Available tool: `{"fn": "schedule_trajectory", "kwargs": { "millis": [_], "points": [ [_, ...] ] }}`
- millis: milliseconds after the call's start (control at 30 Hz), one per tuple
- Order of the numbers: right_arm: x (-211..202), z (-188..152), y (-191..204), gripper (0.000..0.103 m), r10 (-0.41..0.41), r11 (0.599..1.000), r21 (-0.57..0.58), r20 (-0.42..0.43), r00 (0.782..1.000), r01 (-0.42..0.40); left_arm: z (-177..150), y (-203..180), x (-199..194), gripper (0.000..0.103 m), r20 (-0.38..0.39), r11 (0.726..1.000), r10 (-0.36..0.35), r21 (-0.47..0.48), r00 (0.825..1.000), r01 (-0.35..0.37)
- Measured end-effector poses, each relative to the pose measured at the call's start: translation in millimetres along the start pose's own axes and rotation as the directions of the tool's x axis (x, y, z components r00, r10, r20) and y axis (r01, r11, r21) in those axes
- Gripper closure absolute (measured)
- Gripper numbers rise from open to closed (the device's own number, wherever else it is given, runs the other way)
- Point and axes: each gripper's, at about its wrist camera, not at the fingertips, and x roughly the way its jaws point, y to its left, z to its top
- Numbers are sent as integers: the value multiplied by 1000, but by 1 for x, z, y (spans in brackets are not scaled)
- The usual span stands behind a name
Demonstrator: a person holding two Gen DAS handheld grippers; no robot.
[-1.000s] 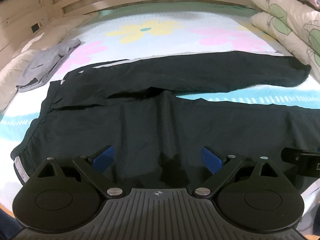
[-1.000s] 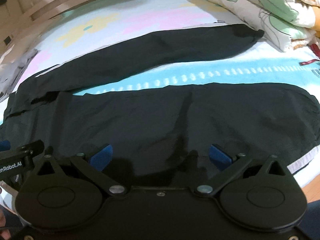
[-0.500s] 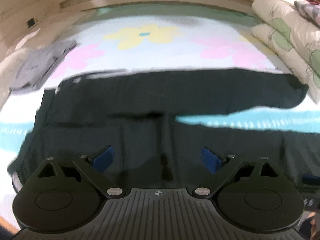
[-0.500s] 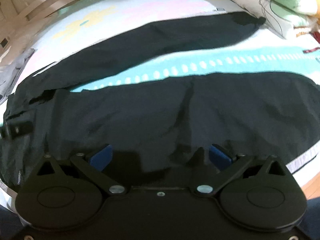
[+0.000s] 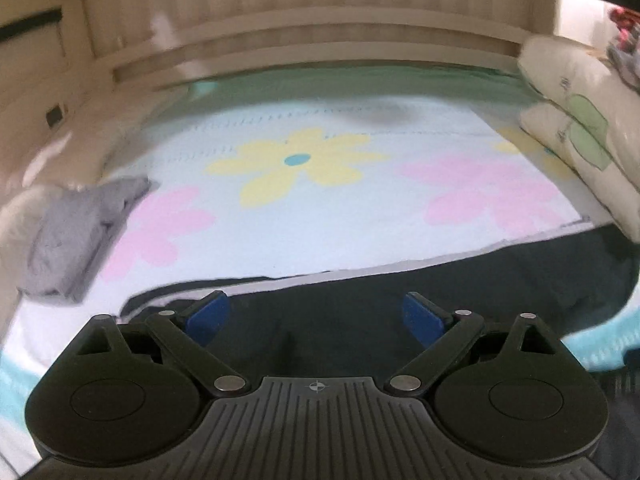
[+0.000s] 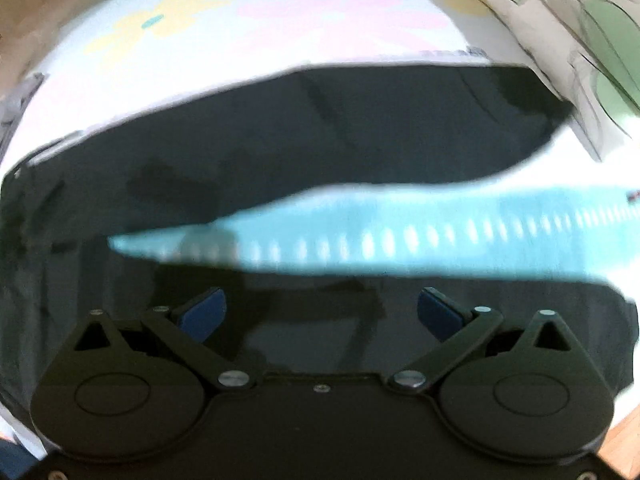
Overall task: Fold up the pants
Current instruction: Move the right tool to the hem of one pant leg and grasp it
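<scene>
Black pants (image 6: 360, 136) lie spread flat on the flowered bedsheet, the two legs apart with a strip of blue sheet between them. In the left wrist view the far leg (image 5: 440, 280) runs across just ahead of my left gripper (image 5: 318, 314), which is open and empty above it. My right gripper (image 6: 320, 312) is open and empty above the near leg (image 6: 120, 280). Both views are motion-blurred.
A folded grey garment (image 5: 76, 236) lies at the bed's left edge. Flower-print pillows (image 5: 580, 152) are stacked at the right, also in the right wrist view (image 6: 580, 40). A wooden headboard (image 5: 320, 40) stands at the far side. The bedsheet (image 5: 304, 208) stretches beyond the pants.
Both grippers moved forward over the pants toward the far leg. The left view now looks past the near leg to the far leg and sheet. Both stay open.
</scene>
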Motion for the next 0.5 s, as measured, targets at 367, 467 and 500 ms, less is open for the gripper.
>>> {"fn": "schedule_trajectory", "kwargs": {
  "millis": [367, 467, 500],
  "points": [
    [63, 130, 3, 11, -116, 973, 217, 143, 983, 84, -11, 3, 24, 9, -80, 1000, 6, 3, 997, -5],
    [87, 153, -4, 12, -165, 948, 296, 132, 977, 120, -8, 7, 26, 9, -87, 1000, 1, 6, 996, -1],
    [95, 159, -6, 12, -168, 939, 323, 119, 979, 122, -8, 8, 27, 9, -94, 1000, -16, 6, 995, 17]
  ]
}}
